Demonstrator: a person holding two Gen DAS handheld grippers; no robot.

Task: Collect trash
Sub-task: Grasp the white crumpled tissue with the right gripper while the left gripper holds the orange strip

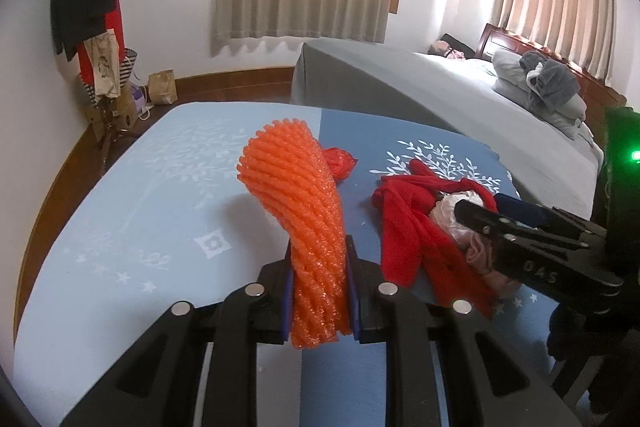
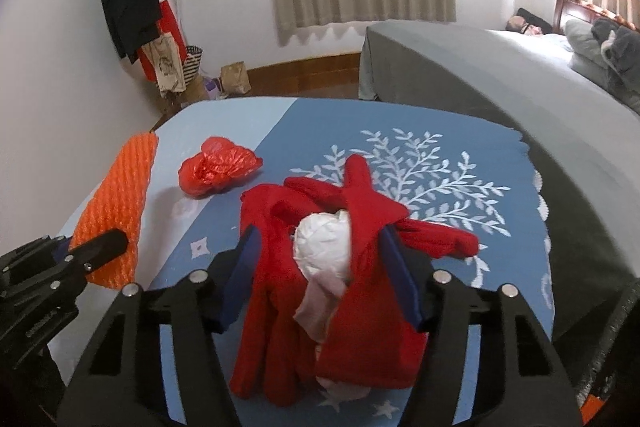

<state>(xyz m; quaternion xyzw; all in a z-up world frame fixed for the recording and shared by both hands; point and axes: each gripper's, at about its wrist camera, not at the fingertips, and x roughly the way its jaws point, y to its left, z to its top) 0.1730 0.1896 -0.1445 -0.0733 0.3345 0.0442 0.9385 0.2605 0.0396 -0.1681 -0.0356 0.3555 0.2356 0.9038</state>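
My left gripper [image 1: 318, 291] is shut on an orange foam net sleeve [image 1: 298, 203], held upright above the blue tablecloth [image 1: 120, 211]; the sleeve also shows in the right wrist view [image 2: 116, 203]. A crumpled red plastic wrapper [image 2: 218, 171] lies on the cloth behind it. My right gripper [image 2: 320, 275] is open, its jaws standing on either side of a red bag [image 2: 276, 267] with a white crumpled tissue wad [image 2: 324, 243] in it. The right gripper also shows in the left wrist view [image 1: 480, 223], over the bag.
The table carries a blue cloth with white leaf print [image 2: 420, 171]. A grey-covered bed [image 1: 440, 95] stands right behind it. A coat rack with clothes [image 1: 92, 7] and a paper bag [image 1: 163, 87] stand by the far wall.
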